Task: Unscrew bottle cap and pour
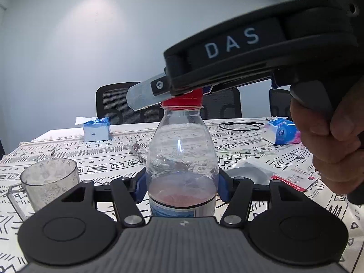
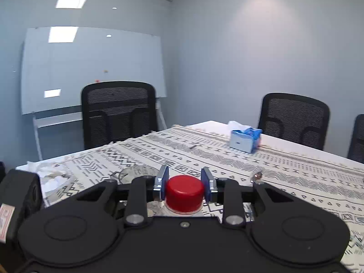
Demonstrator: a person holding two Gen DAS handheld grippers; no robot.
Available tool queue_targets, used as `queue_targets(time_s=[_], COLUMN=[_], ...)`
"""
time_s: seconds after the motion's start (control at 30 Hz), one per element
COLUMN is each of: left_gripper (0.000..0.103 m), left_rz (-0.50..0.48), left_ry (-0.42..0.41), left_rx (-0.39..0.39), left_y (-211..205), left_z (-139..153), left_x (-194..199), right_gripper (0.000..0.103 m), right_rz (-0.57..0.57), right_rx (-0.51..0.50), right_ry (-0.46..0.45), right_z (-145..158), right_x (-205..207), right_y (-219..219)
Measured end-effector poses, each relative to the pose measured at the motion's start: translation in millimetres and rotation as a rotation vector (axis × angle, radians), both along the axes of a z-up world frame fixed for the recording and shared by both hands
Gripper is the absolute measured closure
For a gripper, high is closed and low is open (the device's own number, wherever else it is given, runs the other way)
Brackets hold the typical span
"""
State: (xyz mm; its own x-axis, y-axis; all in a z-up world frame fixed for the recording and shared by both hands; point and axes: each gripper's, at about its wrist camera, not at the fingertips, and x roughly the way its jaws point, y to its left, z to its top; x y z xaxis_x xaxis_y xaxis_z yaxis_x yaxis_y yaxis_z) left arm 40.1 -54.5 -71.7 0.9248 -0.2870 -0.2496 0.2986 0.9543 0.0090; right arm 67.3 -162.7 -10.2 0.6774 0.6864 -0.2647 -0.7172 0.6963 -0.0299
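A clear plastic bottle (image 1: 180, 150) with a little reddish liquid stands upright on the patterned tablecloth. My left gripper (image 1: 181, 185) is shut on its body, blue pads on both sides. Its red cap (image 1: 182, 101) is on the neck. My right gripper (image 1: 157, 91) comes in from the right over the bottle top and is shut on the cap. In the right wrist view the blue pads (image 2: 164, 182) touch both sides of the red cap (image 2: 184, 192), with my right gripper (image 2: 184, 183) around it. A clear empty cup (image 1: 51, 179) stands left of the bottle.
A blue tissue box (image 1: 96, 128) sits at the far left, also in the right wrist view (image 2: 243, 139). A tissue pack (image 1: 281, 130), a black cable loop (image 1: 240, 126), a foil scrap (image 1: 136, 147) and a red card (image 1: 295, 179) lie on the cloth. Black chairs (image 2: 118, 113) stand behind the table.
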Motion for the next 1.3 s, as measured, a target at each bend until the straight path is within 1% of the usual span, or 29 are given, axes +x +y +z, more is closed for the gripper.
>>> queue_targets(time_s=[0.23,0.3,0.33,0.37,0.4,0.43,0.5,0.57,0.6,0.63,0.7,0.9,0.97,1.07,1.13,1.23,1.3], left_gripper=[0.047,0.047,0.047,0.047,0.047,0.046,0.046,0.046,0.046,0.046,0.046,0.046,0.047,0.047,0.047,0.047,0.047], left_rz=[-0.019,-0.018,-0.012,-0.005,0.002,0.013,0.023,0.025,0.026,0.027,0.029,0.025,0.023,0.018,0.014,0.008,0.006], left_ry=[0.013,0.010,0.011,0.012,0.011,0.009,0.003,-0.001,-0.002,-0.002,-0.001,0.003,0.002,0.008,0.011,0.015,0.017], left_rx=[-0.013,-0.009,-0.010,-0.014,-0.012,-0.008,0.004,0.010,0.010,0.009,0.005,-0.001,0.000,-0.011,-0.017,-0.025,-0.027], left_y=[1.6,0.4,-0.1,-0.4,-1.2,-2.5,-5.8,-7.4,-7.7,-7.8,-7.8,-6.5,-6.3,-4.7,-3.3,-1.7,-1.5], left_z=[-1.5,-1.9,-2.0,-2.0,-2.0,-2.2,-2.5,-2.9,-3.0,-3.0,-2.8,-2.2,-2.4,-2.1,-2.0,-2.0,-1.8], left_x=[3.2,4.1,4.7,5.3,5.5,5.8,5.9,6.3,6.8,7.6,7.8,7.9,8.8,9.3,9.3,9.1,8.9], right_gripper=[0.071,0.070,0.070,0.070,0.069,0.069,0.066,0.065,0.066,0.065,0.068,0.070,0.071,0.071,0.071,0.071,0.070], right_rz=[0.264,0.300,0.291,0.253,0.196,0.145,0.032,-0.046,-0.072,-0.090,-0.108,-0.108,-0.086,-0.018,0.046,0.173,0.249], right_rx=[-0.031,-0.037,-0.037,-0.024,-0.006,0.005,0.032,0.051,0.058,0.053,0.046,0.037,0.032,0.043,0.027,0.025,0.028], right_ry=[-0.045,-0.027,-0.009,0.025,0.062,0.079,0.071,0.062,0.061,0.059,0.053,0.008,-0.013,-0.029,-0.056,-0.077,-0.063], right_z=[1.0,4.0,6.4,9.0,11.3,13.0,15.7,14.5,13.0,11.3,7.2,-1.3,-3.2,-4.9,-6.0,-7.9,-6.9], right_x=[15.9,19.4,19.0,17.8,15.2,11.3,1.2,-2.8,-3.2,-2.2,-1.2,-1.2,-1.4,5.4,8.4,16.2,24.7], right_y=[-18.1,-21.4,-20.9,-18.8,-15.3,-11.9,-3.6,3.2,5.6,7.4,9.5,11.5,10.4,5.0,1.9,-7.1,-12.6])
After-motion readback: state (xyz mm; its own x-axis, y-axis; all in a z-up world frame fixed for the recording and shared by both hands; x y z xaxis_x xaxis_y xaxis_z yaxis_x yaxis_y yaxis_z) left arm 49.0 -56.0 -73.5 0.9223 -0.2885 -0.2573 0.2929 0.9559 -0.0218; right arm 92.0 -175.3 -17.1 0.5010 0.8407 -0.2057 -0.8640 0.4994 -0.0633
